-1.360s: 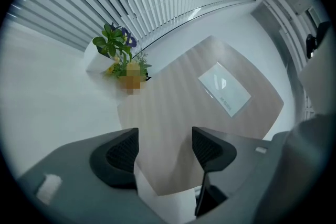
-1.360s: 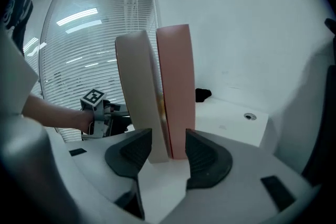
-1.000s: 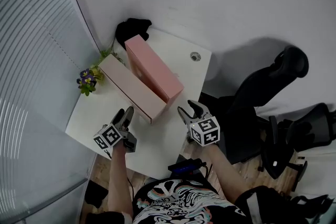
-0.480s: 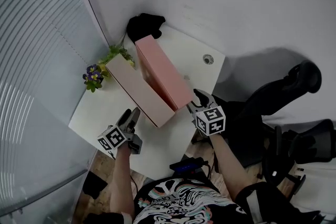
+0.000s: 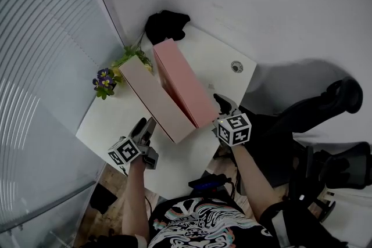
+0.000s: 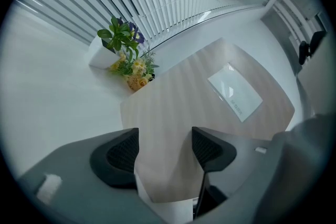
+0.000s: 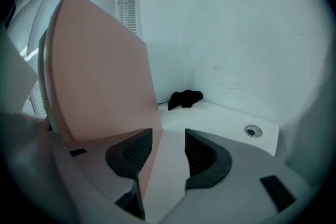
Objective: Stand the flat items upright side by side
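Scene: A white table (image 5: 110,120) in a room corner, beside a slatted window blind (image 5: 40,38), seen from above a person's shoulders.

Task items: A pale pink flat cardboard box (image 5: 156,100) and a deeper pink flat cardboard box (image 5: 186,84) both stand on edge on the table. They are side by side with broad faces close together and run from the far corner toward the person. The deeper pink one is on the right. Whether the two touch cannot be made out.

Left gripper: The left gripper (image 6: 165,141) is level with the near end of the pale box and points at its outer broad face. Its jaws are spread wide and clamp nothing. That face fills the gap between them, lying beyond the pads.

Right gripper: The right gripper (image 7: 168,141) sits just beside the near end of the deeper pink box. Its jaws are parted and unclenched. The box's near upright edge shows in the gap, with bare table between it and the right pad.

Label: A white rectangular sticker (image 6: 234,90) lies on the pale box's outer face.

Surroundings: A small bunch of purple and yellow flowers with green leaves (image 5: 106,79) stands left of the boxes. A black crumpled cloth (image 5: 165,25) lies at the table's far corner. A round cable grommet (image 5: 236,66) sits in the tabletop, and a black office chair (image 5: 325,107) is off to the right.
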Available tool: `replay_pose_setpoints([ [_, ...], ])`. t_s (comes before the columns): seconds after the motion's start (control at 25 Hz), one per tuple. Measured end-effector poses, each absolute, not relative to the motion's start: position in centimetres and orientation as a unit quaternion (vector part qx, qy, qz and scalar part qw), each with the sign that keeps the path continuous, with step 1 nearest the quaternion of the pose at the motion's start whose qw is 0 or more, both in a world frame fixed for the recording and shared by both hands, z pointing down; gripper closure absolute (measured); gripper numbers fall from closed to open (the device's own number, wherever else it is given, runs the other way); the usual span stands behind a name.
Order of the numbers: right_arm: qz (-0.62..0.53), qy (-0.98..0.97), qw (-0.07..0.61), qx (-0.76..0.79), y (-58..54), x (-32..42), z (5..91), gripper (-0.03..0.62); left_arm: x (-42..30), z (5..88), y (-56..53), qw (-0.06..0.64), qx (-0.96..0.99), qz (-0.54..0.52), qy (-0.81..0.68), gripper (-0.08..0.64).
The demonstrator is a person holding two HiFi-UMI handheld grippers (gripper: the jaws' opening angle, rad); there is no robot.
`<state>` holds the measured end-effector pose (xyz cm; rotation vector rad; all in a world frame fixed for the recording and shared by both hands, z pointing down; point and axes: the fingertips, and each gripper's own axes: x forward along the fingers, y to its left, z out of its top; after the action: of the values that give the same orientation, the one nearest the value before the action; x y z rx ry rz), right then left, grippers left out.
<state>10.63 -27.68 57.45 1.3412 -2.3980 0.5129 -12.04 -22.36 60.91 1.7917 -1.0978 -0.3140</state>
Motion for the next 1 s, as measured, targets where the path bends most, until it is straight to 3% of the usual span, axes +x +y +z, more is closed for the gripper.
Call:
replay_pose_setpoints([
  [1.0, 0.226, -0.862, 0.14, 0.431, -29.5, 6.7, 57.2, 0.423, -10.1, 60.4, -24.1, 0.522, 0.754, -0.099, -0.386, 0.314],
])
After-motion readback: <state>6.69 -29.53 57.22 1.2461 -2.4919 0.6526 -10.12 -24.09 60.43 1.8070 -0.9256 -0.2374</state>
